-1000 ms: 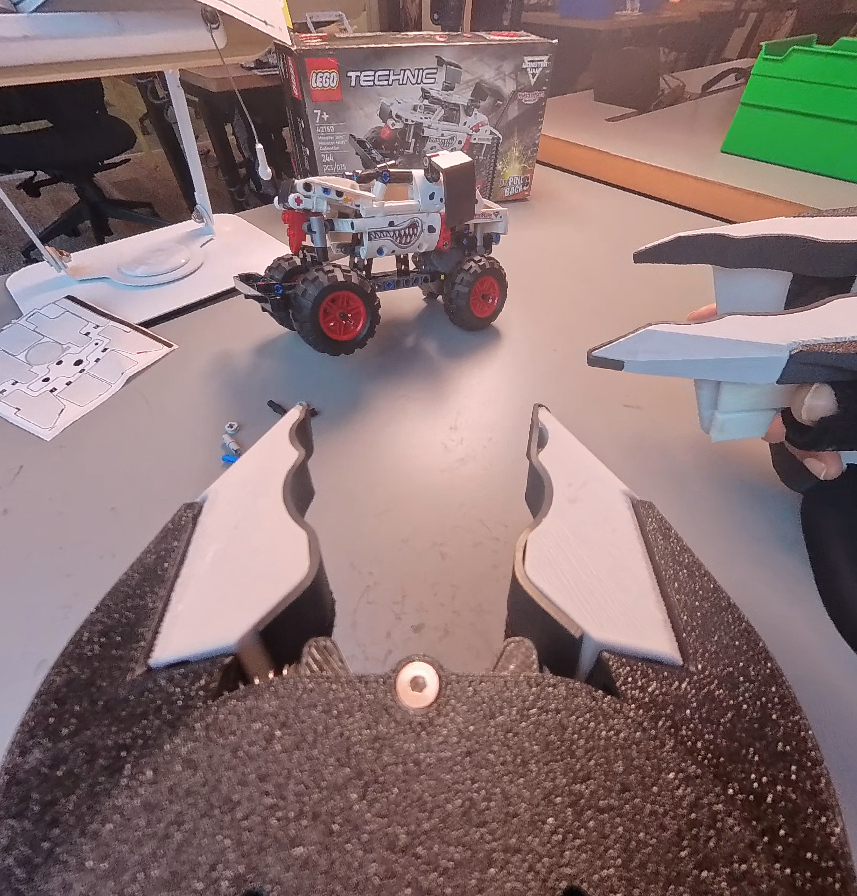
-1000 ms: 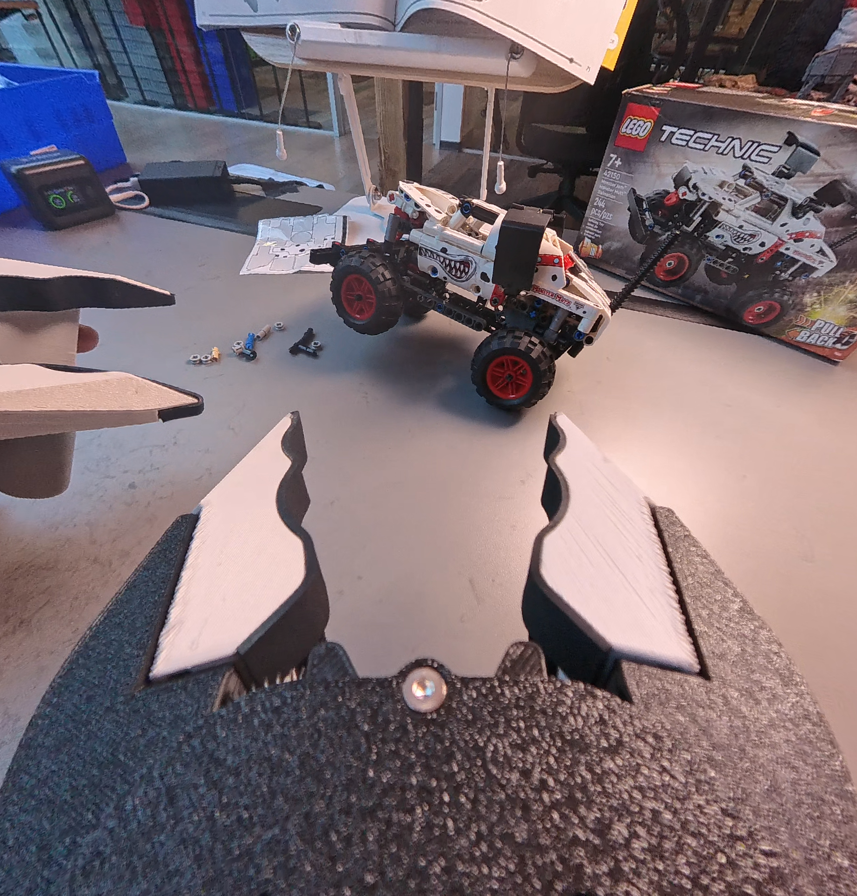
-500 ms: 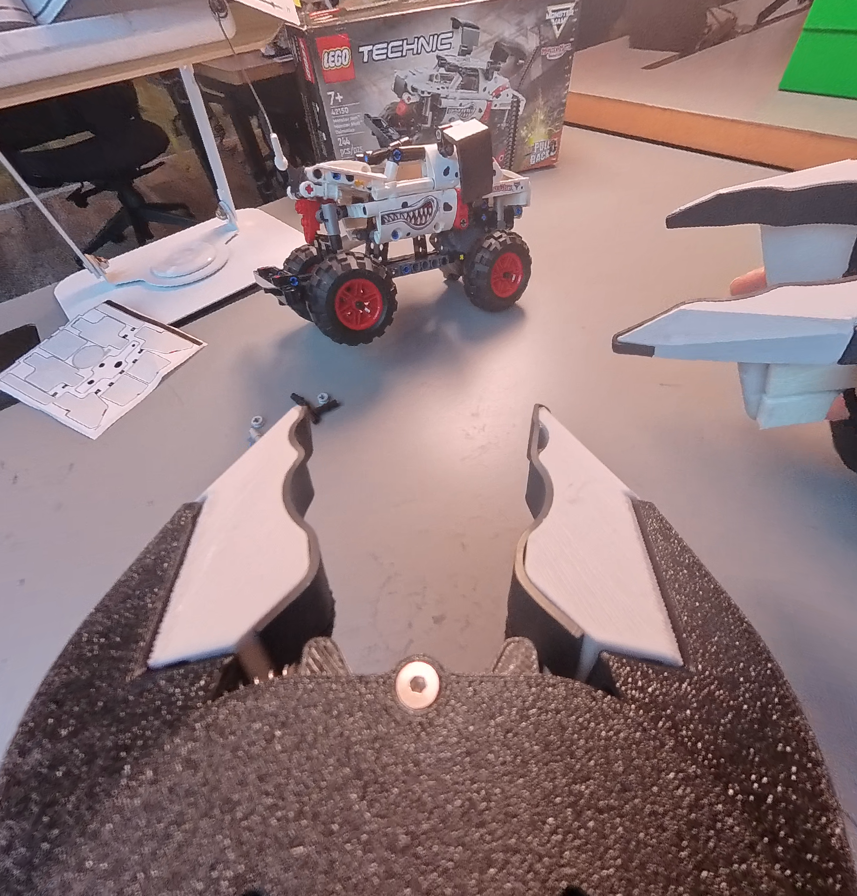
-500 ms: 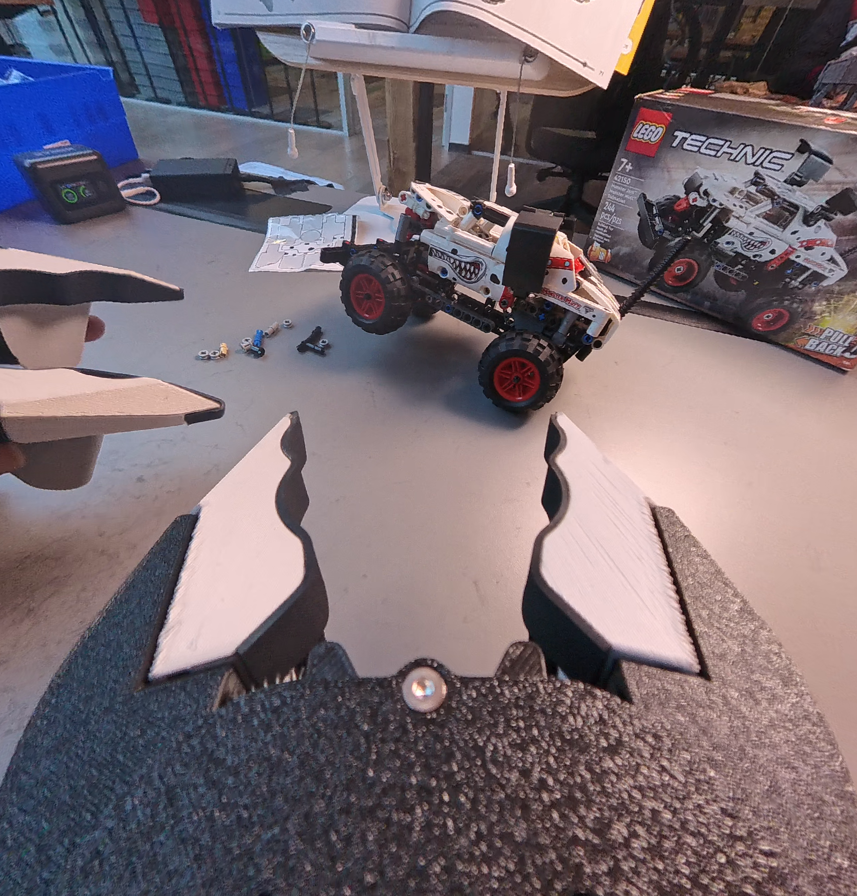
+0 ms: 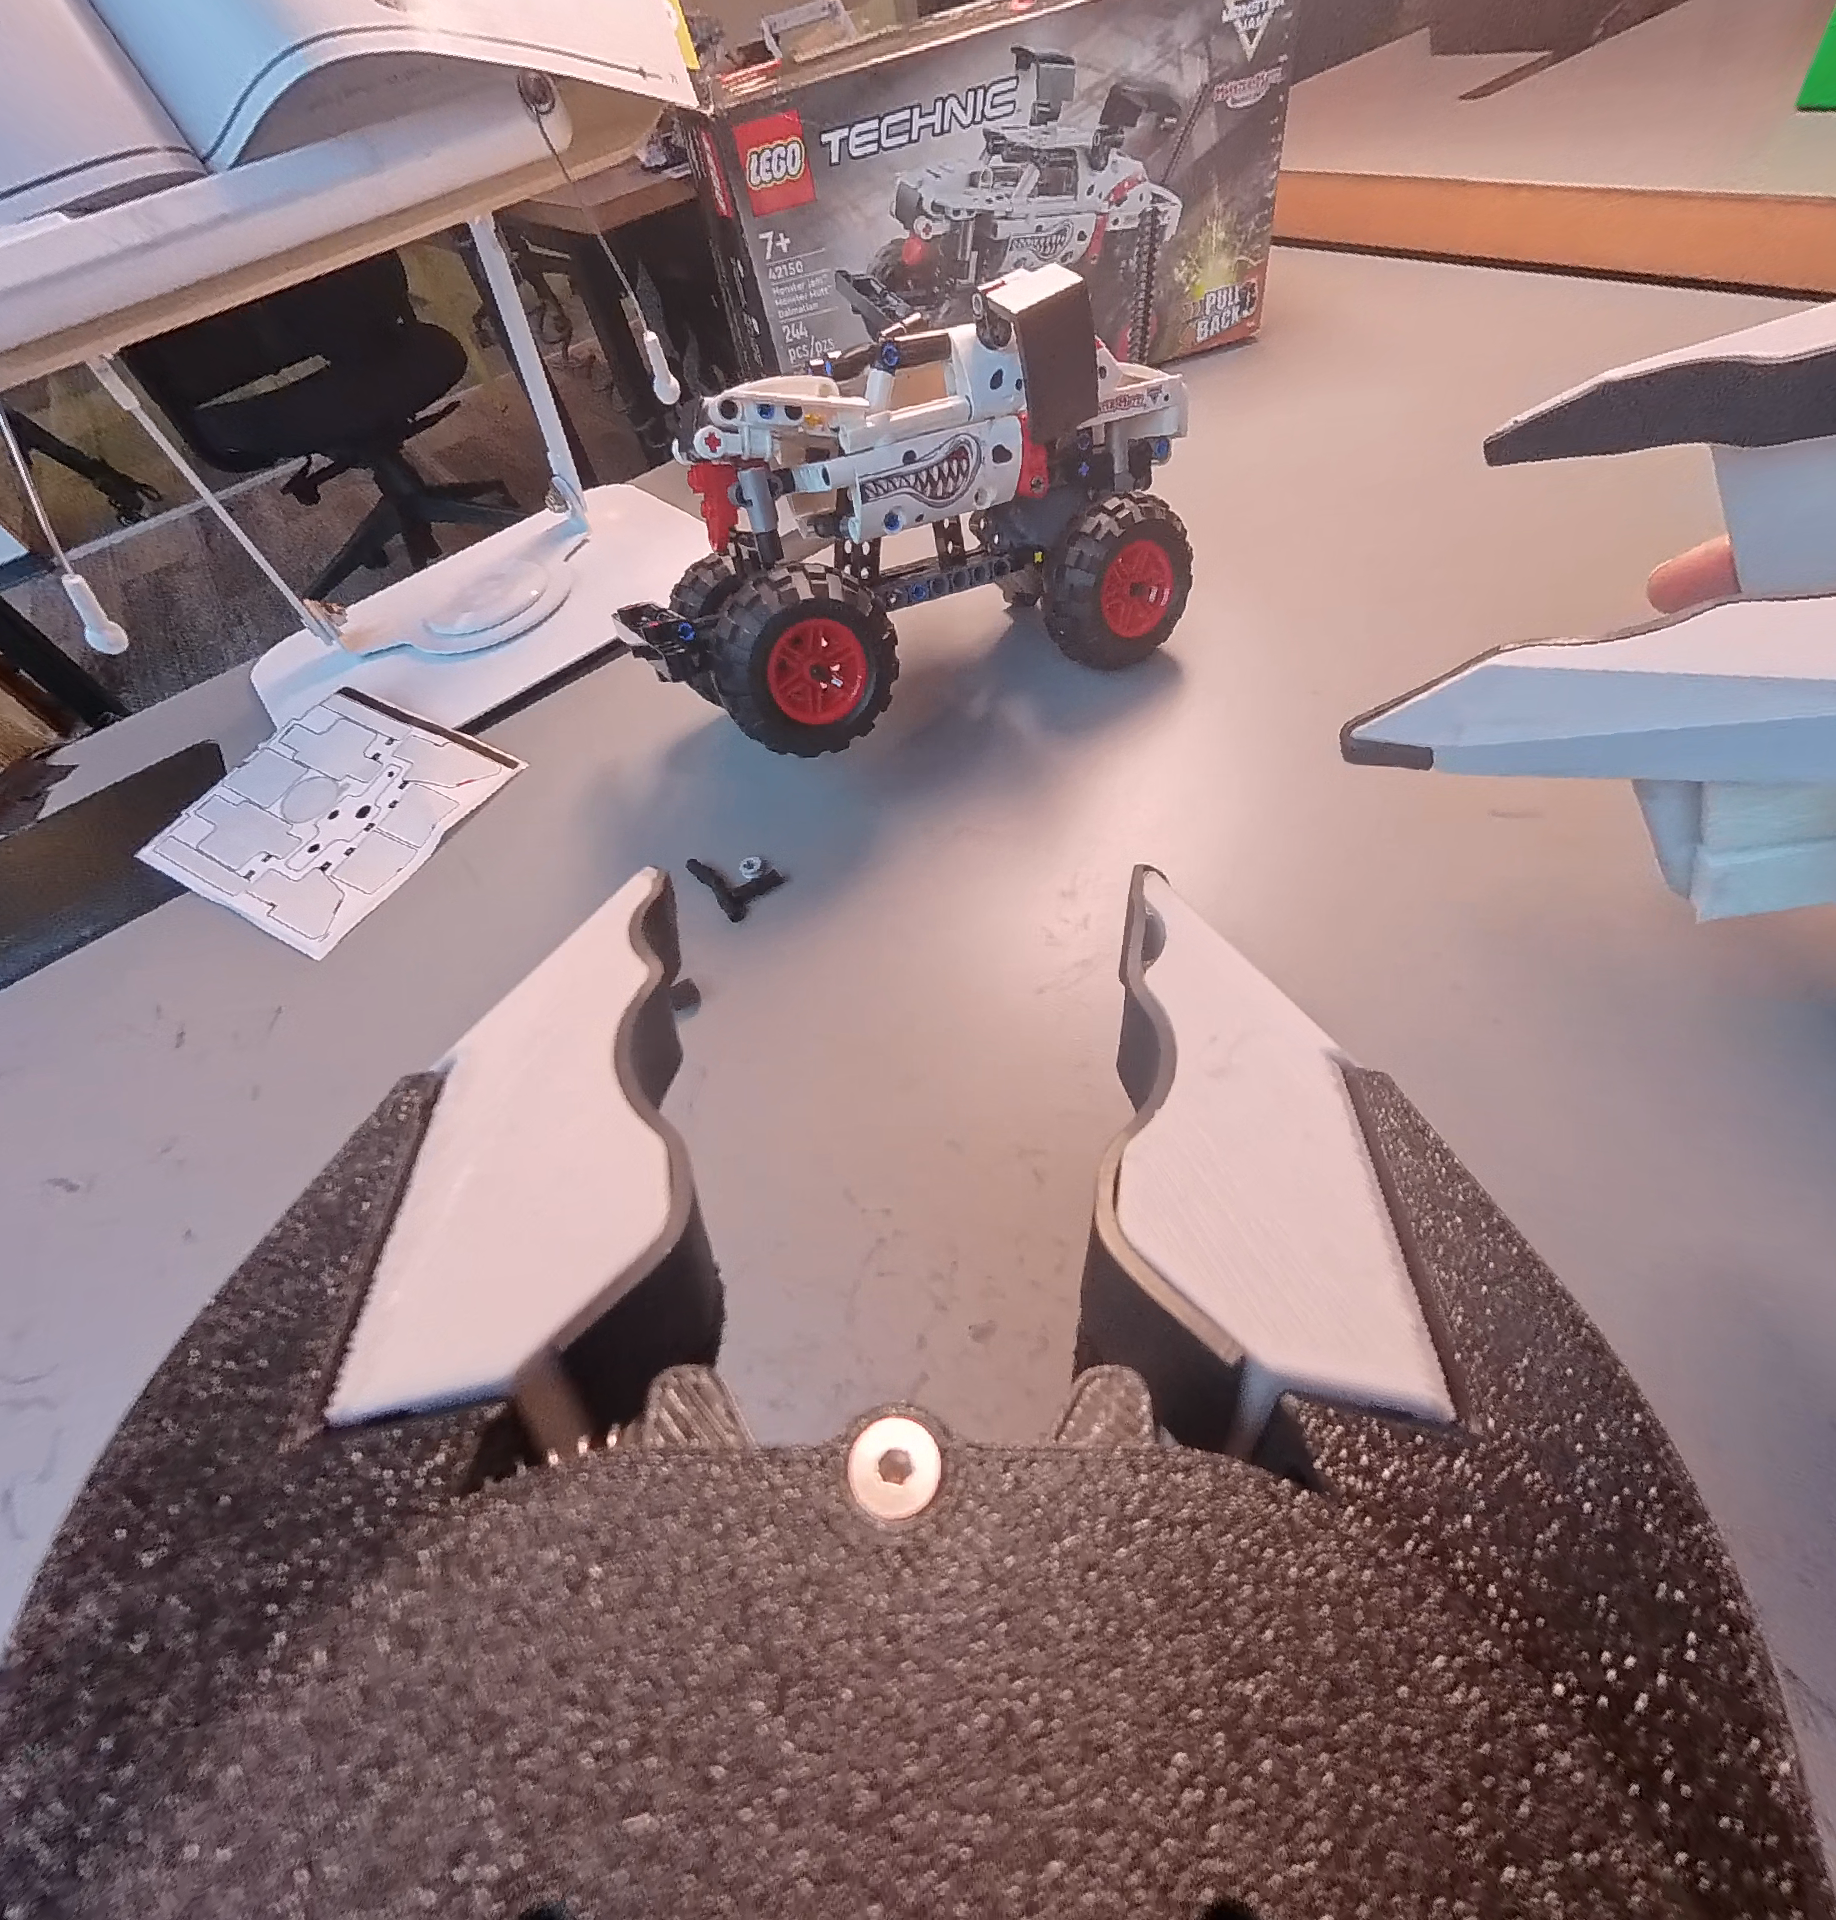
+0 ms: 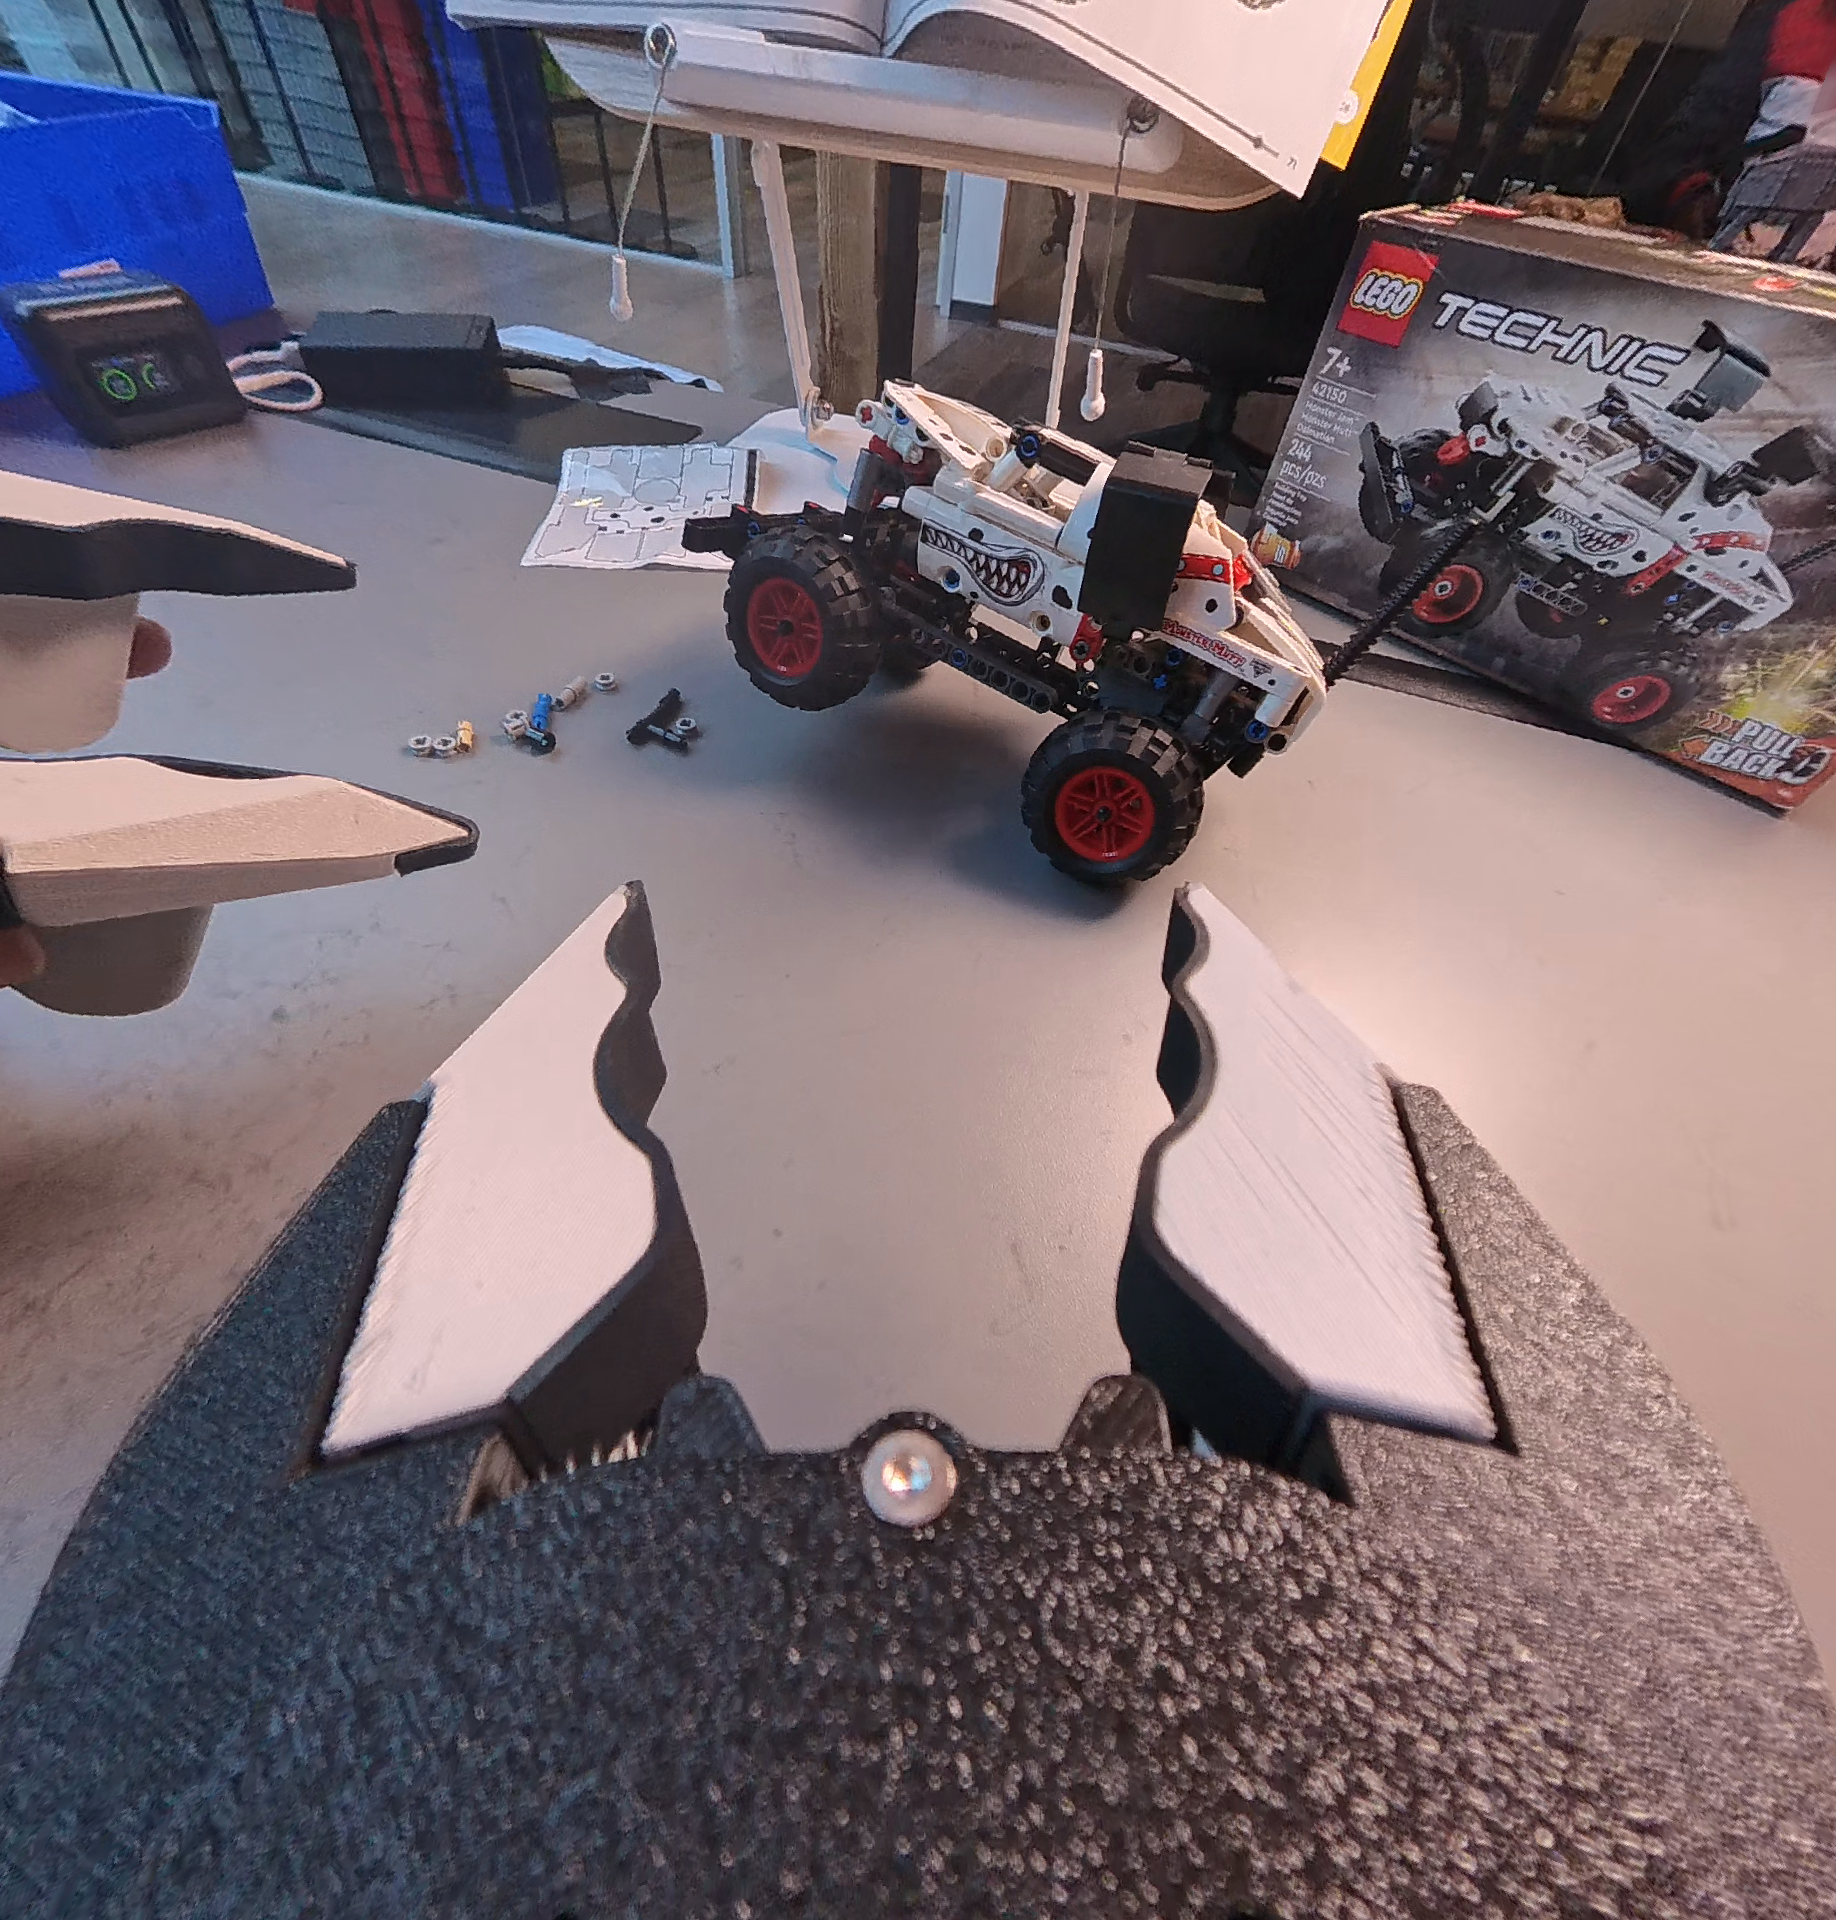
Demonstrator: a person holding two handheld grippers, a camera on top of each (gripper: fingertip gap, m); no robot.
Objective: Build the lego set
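Note:
A white lego monster truck (image 5: 935, 520) with red wheels and a black block on top stands on the grey table (image 5: 893, 1091); it also shows in the right wrist view (image 6: 1018, 623). My left gripper (image 5: 898, 883) is open and empty, low over the table, with a small black part (image 5: 732, 883) just beyond its left fingertip. My right gripper (image 6: 909, 894) is open and empty, short of the truck's rear wheel. Several small loose parts (image 6: 540, 717) lie left of the truck. Each gripper shows side-on in the other's view: the right one (image 5: 1413, 582), the left one (image 6: 415, 707).
The set's box (image 5: 997, 177) stands behind the truck, also in the right wrist view (image 6: 1600, 499). A sticker sheet (image 5: 332, 821) lies at the left by a white stand's base (image 5: 457, 634) that holds an open booklet (image 6: 997, 42). A black device (image 6: 124, 364) and blue bin (image 6: 83, 197) are far left. The right gripper is farther from the black device (image 6: 124, 364), some 50 cm, than the left, some 40 cm.
My left gripper has tilted up and moved forward, so the truck and box sit lower in its view. My right gripper has crept slightly toward the truck. Both stay open.

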